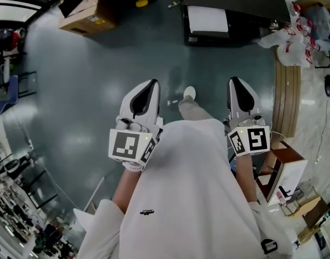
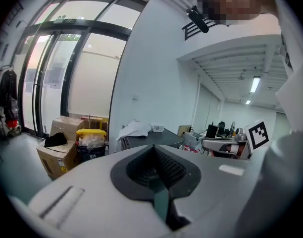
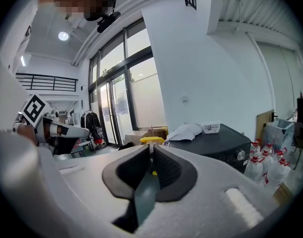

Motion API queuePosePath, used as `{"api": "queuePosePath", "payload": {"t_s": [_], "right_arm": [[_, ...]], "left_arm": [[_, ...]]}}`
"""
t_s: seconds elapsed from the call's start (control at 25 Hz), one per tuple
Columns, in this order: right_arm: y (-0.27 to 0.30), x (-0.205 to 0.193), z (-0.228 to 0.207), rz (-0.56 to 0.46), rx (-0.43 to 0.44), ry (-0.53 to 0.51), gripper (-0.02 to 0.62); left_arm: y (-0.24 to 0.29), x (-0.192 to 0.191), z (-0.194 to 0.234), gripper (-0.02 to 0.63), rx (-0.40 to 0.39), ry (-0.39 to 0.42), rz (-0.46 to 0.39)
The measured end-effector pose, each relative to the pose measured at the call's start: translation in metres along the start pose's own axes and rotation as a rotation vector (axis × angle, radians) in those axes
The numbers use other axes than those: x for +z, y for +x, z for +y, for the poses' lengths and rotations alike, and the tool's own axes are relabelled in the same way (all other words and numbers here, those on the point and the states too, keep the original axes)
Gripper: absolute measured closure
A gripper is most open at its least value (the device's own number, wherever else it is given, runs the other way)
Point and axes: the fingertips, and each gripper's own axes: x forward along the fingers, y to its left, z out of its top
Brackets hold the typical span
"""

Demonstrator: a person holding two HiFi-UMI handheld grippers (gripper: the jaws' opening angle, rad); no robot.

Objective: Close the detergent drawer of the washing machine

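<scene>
I am not making out the detergent drawer in any view, so I am reading its place from the washing machine [image 1: 246, 4], the dark box standing on the floor [image 1: 100, 80] well ahead of me, at the far edge of the head view. In the right gripper view the same washing machine [image 3: 218, 145] is showing a round knob [image 3: 239, 155] on the face turned toward my right, with a white cloth [image 3: 186, 131] and a small white box [image 3: 211, 128] lying on its top. I am judging the drawer to be on that knob face, sliding in and out across it, though I cannot confirm this.

The machine is lying ahead and slightly to my right. The right tongs [image 1: 236, 85] are pointing almost straight at it, while the left tongs [image 1: 149, 88] are aiming to its left, so I am counting the right hand as the nearer one for the push.

Both hands are holding out in front of my chest, side by side and well apart, pointing forward and a little downward. The left tongs [image 2: 154, 150] are closed with nothing between the pads, and the right tongs [image 3: 151, 150] are closed and empty too.

One shoe [image 1: 190, 93] is showing on the floor between them. A cardboard box [image 1: 81, 15] is sitting off to the left, and red-capped bottles [image 3: 270, 165] are standing beside the machine.
</scene>
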Motion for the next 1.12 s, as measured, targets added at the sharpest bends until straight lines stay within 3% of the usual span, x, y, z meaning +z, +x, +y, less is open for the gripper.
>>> {"api": "queuePosePath", "payload": {"t_s": [0.32, 0.56, 0.96, 1.12], "right_arm": [[0.061, 0.020, -0.036, -0.028, 0.040, 0.024, 0.568], [0.066, 0.026, -0.046, -0.048, 0.007, 0.042, 0.568], [0.065, 0.025, -0.054, -0.063, -0.153, 0.109, 0.550], [0.074, 0.025, -0.053, -0.072, -0.202, 0.165, 0.513]], "left_arm": [[0.062, 0.015, 0.008, 0.589, 0.000, -0.001, 0.050], [0.084, 0.028, 0.005, 0.589, -0.049, 0.024, 0.071], [0.127, 0.037, 0.011, 0.589, -0.238, 0.072, 0.114], [0.148, 0.040, 0.016, 0.589, -0.323, 0.092, 0.137]]}}
